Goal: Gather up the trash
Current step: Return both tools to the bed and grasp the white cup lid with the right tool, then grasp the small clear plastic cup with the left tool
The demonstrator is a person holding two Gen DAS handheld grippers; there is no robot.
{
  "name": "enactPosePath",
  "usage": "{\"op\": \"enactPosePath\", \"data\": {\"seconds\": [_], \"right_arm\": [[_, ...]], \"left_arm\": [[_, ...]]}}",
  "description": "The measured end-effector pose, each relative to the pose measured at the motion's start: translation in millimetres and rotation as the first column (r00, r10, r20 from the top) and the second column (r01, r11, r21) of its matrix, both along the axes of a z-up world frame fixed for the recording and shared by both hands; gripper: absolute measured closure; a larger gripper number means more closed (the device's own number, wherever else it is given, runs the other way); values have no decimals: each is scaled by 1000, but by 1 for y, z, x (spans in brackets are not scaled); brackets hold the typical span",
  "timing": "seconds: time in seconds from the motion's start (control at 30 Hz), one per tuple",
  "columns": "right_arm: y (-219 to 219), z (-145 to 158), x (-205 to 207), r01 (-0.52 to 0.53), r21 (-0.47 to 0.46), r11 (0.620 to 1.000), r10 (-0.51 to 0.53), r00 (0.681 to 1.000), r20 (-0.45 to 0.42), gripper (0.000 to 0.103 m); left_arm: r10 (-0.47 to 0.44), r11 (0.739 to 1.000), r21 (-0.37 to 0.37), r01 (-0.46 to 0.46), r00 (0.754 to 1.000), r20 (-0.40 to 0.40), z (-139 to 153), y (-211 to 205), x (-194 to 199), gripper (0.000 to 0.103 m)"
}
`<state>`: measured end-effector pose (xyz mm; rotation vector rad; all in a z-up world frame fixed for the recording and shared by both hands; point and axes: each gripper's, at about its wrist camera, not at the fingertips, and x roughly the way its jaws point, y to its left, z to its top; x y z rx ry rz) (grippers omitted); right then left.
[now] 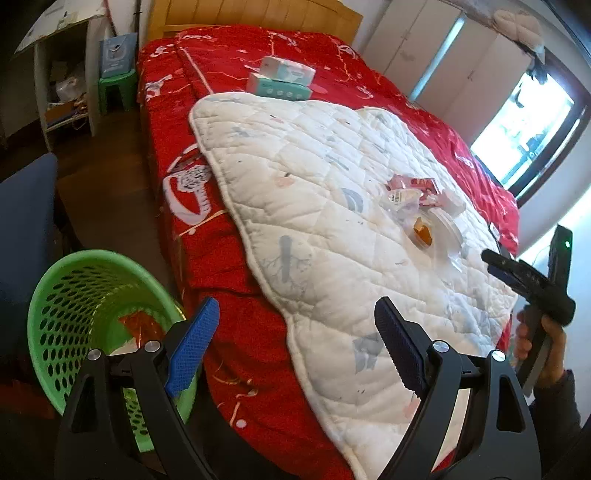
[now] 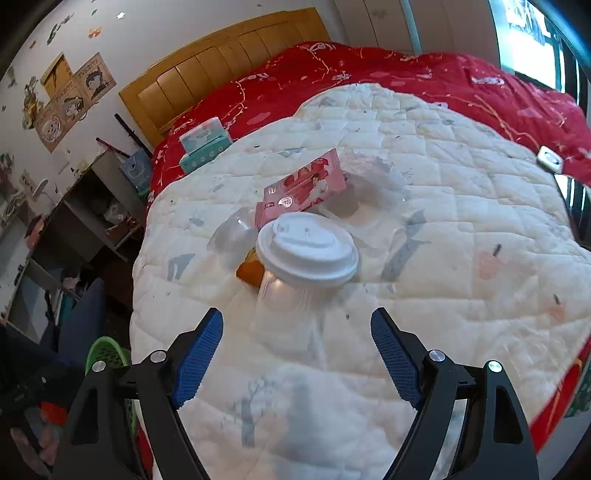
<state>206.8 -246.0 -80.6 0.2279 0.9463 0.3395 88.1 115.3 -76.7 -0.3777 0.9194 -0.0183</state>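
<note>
A small heap of trash lies on the white quilt (image 2: pixel 461 229): a clear plastic cup with a white lid (image 2: pixel 306 251) on its side, a pink wrapper (image 2: pixel 306 184), a small clear cup (image 2: pixel 236 232) and an orange scrap (image 2: pixel 249 273). My right gripper (image 2: pixel 297 321) hovers open just short of the lidded cup, with nothing between its blue pads. In the left wrist view the same heap (image 1: pixel 421 206) sits far right on the quilt (image 1: pixel 295 166). My left gripper (image 1: pixel 295 317) is open and empty over the bed's near edge, beside the green basket (image 1: pixel 55 295). A hand holds the right gripper (image 1: pixel 496 264) at the right edge.
The green basket holds a red and white wrapper (image 1: pixel 136 325) and stands on the floor by the bed; its rim (image 2: pixel 103 350) shows low left. Two tissue boxes (image 1: pixel 284 79) lie near the wooden headboard (image 1: pixel 258 14). A blue chair (image 1: pixel 26 240) and a shelf (image 1: pixel 62 88) stand left.
</note>
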Motion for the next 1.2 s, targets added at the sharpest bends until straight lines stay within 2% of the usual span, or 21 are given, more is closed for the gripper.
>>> {"op": "enactPosePath", "data": {"seconds": [0.23,0.47,0.7,0.87,1.2], "right_arm": [[4,-13,39,-3,46,999,5,999,-44,23],[9,-25,70,-11,56,998,15,998,-66,18],[17,-32,82,-32,23,999,34,997,-67,16],[15,-37,87,-34,31,999,37,996,-81,21],[-6,-27,66,-35,49,998,38,998,-50,21]], "left_arm": [[-31,1000,3,31,999,-12,-3,-16,26,18],[-64,998,5,64,998,-15,-4,-30,53,18],[-117,993,19,117,993,-4,-2,-50,83,18],[-158,987,37,158,987,1,-2,-67,105,18],[-262,965,31,262,965,6,-8,-115,160,18]]}}
